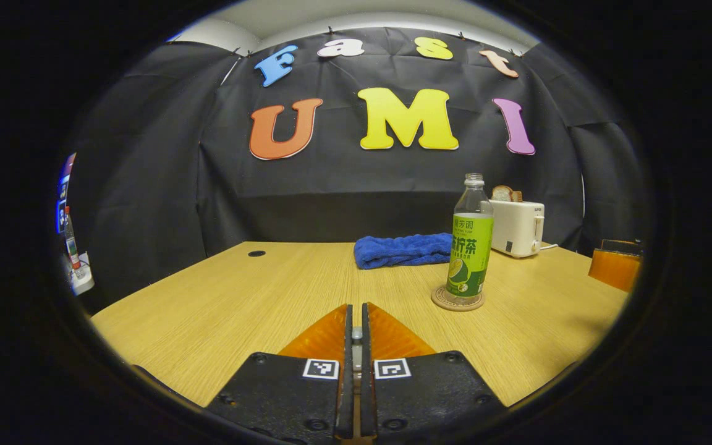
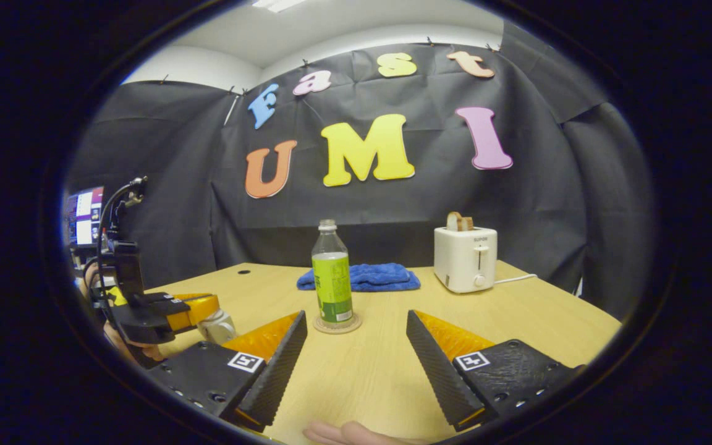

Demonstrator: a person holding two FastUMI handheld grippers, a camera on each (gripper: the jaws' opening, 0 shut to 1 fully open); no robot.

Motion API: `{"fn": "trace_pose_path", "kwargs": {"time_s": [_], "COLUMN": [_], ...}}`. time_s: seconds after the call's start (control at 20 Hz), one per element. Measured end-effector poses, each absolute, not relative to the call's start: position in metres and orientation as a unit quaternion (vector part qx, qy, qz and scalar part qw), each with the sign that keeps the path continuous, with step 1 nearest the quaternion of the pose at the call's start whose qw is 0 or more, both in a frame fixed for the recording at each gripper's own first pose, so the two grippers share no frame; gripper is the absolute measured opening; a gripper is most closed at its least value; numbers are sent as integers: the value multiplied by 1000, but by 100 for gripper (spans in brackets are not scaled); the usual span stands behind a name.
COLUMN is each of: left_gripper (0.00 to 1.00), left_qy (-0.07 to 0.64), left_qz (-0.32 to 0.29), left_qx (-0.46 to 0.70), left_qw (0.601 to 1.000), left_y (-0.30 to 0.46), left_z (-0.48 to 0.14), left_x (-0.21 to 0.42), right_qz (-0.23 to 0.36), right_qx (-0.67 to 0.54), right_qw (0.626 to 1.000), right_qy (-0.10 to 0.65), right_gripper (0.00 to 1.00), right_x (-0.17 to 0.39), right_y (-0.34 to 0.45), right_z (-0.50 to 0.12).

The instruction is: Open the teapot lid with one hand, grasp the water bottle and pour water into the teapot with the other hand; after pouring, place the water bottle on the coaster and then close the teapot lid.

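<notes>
Looking along my left tongs (image 1: 356,321), I see their fingers pressed together on nothing, low over the wood-grain table (image 1: 238,296). My right tongs (image 2: 356,337) stand spread wide, ridged pads facing. Between them, farther off, the clear plastic water bottle (image 2: 332,278) stands upright on the round coaster (image 2: 337,325). A fluffy blue towel (image 2: 368,276) and boxy white toaster (image 2: 465,258) line the far edge; bare table lies between.

Water bottle (image 2: 332,272), clear with green label, uncapped, upright on round coaster (image 2: 337,324), ahead of the spread right jaws. White teapot (image 2: 217,326) partly hidden, left of them.
</notes>
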State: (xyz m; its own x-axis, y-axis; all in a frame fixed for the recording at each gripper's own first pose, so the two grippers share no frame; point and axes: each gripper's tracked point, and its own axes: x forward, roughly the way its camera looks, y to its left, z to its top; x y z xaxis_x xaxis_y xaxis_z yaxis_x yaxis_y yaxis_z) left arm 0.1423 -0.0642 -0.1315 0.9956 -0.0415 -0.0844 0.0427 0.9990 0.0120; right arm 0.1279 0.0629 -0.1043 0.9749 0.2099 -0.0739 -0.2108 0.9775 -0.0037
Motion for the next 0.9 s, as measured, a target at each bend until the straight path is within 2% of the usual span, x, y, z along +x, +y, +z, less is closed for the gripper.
{"fn": "trace_pose_path", "kwargs": {"time_s": [0.1,0.2,0.25,0.3,0.4,0.45,0.5,0.6,0.65,0.7,0.8,0.85,0.9], "left_gripper": [8,25,36,40,67,93,100,100,100,100,100,100,100], "left_qy": [46,52,45,37,30,24,16,6,3,4,16,17,16], "left_qz": [-24,-31,-31,-40,-58,-55,-51,-56,-62,-60,-46,-36,-28], "left_qx": [-1,-15,-20,-24,-14,-5,0,-1,0,1,1,-2,-8], "left_qw": [999,998,998,998,998,998,999,998,998,998,999,999,999], "left_y": [-68,-75,-76,-82,-95,-95,-96,-104,-109,-109,-101,-95,-90], "left_z": [-132,-126,-117,-108,-92,-82,-72,-55,-48,-42,-34,-26,-19], "left_x": [143,136,131,127,114,107,97,80,71,60,40,31,20], "right_qz": [95,89,89,86,80,75,72,74,75,69,57,49,40], "right_qx": [-1,0,-1,-4,-16,-23,-25,-19,-15,-14,-17,-18,-22], "right_qw": [995,996,996,996,997,997,997,997,997,997,998,998,999], "right_qy": [22,23,18,13,3,0,-3,-1,2,8,13,17,24], "right_gripper": [96,93,96,96,96,96,96,94,96,94,96,93,96], "right_x": [123,117,112,108,99,94,90,77,70,63,49,43,36], "right_y": [54,50,51,50,51,51,53,59,61,57,51,47,42], "right_z": [-94,-87,-80,-73,-63,-59,-55,-46,-42,-38,-27,-22,-20]}}
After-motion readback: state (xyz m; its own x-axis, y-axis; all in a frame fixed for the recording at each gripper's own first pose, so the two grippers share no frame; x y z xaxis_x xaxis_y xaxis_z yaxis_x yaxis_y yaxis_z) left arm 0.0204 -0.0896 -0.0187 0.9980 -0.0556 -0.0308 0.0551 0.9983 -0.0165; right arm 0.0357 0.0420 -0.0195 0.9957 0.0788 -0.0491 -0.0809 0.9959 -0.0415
